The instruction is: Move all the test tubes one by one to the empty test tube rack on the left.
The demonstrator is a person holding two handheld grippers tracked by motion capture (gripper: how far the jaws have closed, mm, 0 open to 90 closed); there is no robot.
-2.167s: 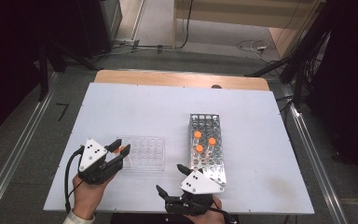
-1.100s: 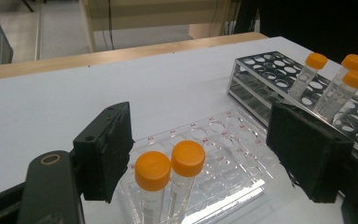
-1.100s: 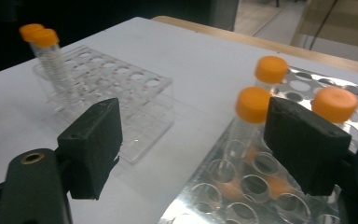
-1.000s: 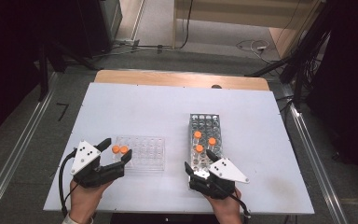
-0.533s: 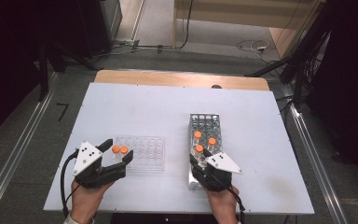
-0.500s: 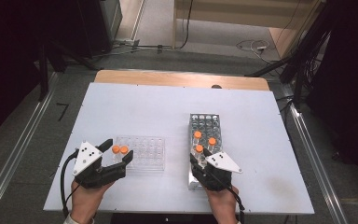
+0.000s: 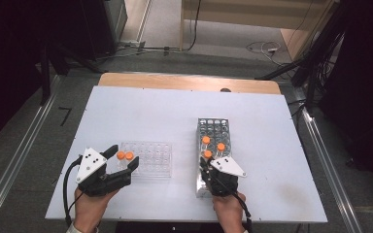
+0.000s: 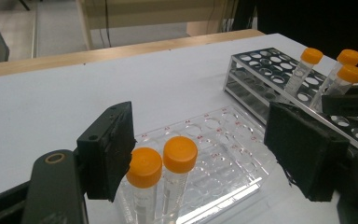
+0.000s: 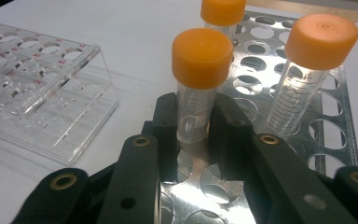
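Two orange-capped tubes stand at the near left corner of a clear plastic rack. My left gripper is open, one jaw on either side of them; its left pad sits close by one cap. A metal rack holds three more orange-capped tubes. My right gripper has just been closing and is now shut on the clear body of the nearest tube, which stands upright in the rack. The other two tubes stand behind it.
The white table has a wooden strip along its far edge. The two racks lie side by side a short gap apart. Cables and dark furniture are on the floor beyond the table.
My right gripper moved up to the metal rack's near end and its jaws closed on the nearest tube. My left gripper has stayed around the two tubes in the clear rack.
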